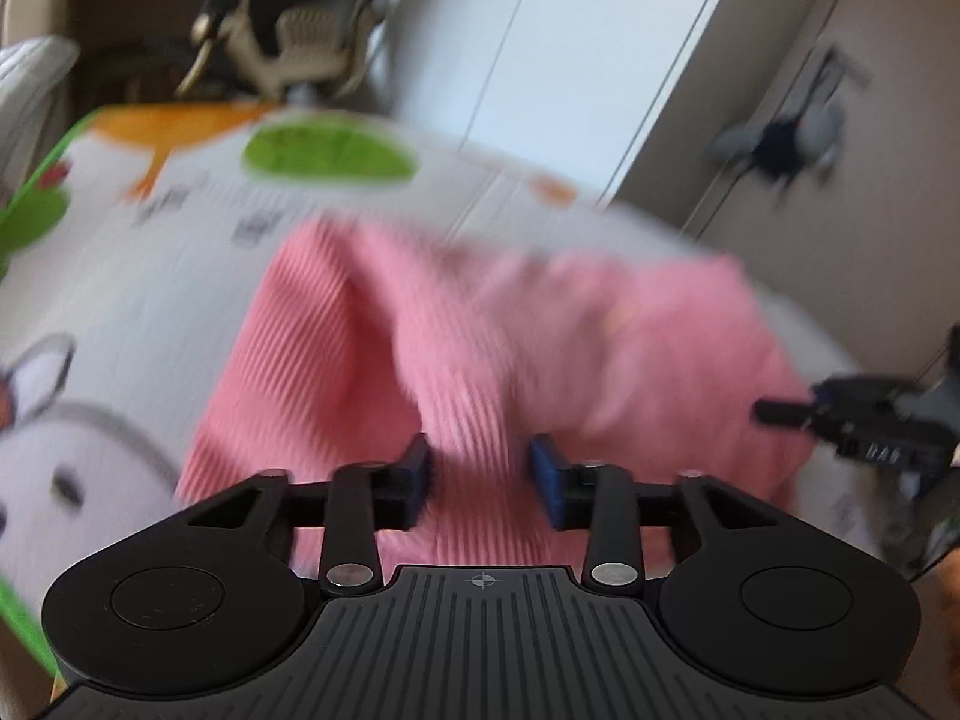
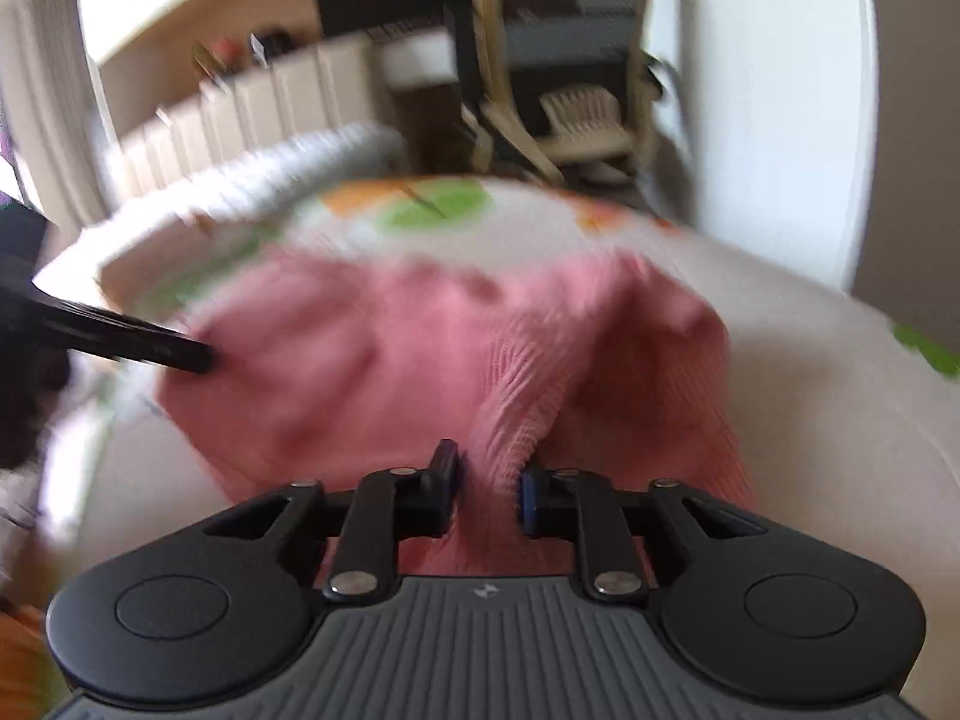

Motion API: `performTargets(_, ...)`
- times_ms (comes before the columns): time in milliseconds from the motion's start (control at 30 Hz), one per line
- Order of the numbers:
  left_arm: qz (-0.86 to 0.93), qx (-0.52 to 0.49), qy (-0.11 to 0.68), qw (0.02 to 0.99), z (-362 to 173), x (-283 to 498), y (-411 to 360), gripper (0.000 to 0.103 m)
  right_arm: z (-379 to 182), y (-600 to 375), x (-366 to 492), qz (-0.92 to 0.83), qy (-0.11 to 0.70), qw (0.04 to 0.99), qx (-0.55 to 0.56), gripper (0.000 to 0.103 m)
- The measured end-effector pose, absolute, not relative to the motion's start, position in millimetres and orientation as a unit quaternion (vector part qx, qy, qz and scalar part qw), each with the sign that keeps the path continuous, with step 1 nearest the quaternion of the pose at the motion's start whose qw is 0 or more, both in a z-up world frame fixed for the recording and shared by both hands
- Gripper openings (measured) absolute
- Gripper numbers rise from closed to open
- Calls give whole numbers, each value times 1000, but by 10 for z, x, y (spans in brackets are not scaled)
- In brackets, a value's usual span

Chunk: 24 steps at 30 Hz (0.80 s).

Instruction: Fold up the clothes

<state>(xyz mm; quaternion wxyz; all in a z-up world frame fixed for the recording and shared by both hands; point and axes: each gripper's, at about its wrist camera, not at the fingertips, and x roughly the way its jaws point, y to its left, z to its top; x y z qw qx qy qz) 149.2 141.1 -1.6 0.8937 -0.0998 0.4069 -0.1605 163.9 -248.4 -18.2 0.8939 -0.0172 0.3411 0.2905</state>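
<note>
Two black grippers each pinch a bunched fold of the pink ribbed knit garment [image 1: 372, 360]: the left gripper [image 1: 480, 471] low in its frame's centre, the right gripper [image 2: 489, 480] likewise. Beyond them, the garment lies mid-frame, rumpled on a white play mat [image 1: 150, 276] printed with green and orange shapes. A beige chair [image 2: 576, 114] stands blurred at top.

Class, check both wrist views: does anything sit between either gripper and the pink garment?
Nothing visible does. The left gripper and the right gripper each already have a fold of the pink ribbed garment between their fingers, above the patterned mat.
</note>
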Motion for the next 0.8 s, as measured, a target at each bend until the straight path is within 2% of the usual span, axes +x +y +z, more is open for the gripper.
performTargets(67, -160, -101, 394, 900, 73, 1470, 1494, 56, -191, -2552, 1637, 280, 342, 897, -19, 34)
performTargets(133, -163, -97, 351, 917, 293, 1449, 1555, 67, -55, -2597, 1623, 275, 321, 906, -18, 39)
performTargets(200, -179, -104, 304, 930, 505, 1444, 1579, 80, 134, -2597, 1593, 276, 287, 917, -17, 51)
performTargets(300, -226, -146, 272, 924, 583, 1597, 1470, 88, 253, -2438, 1669, 290, 255, 922, -11, 51)
performTargets(433, -227, -171, 319, 904, 201, 2040, 1177, 88, 46, -2058, 1984, 298, 265, 917, -28, 52)
performTargets(533, -179, -132, 359, 907, -182, 2294, 1036, 88, -311, -1923, 2273, 267, 304, 913, -56, 55)
performTargets(600, -182, -100, 341, 917, -227, 2251, 970, 93, -425, -1997, 2352, 269, 315, 910, -24, 56)
performTargets(667, -182, -72, 338, 921, -235, 2212, 907, 93, -402, -2055, 2332, 270, 313, 910, -12, 56)
performTargets(800, -182, -51, 330, 925, -267, 2197, 845, 95, -247, -2091, 2073, 257, 289, 921, -38, 57)
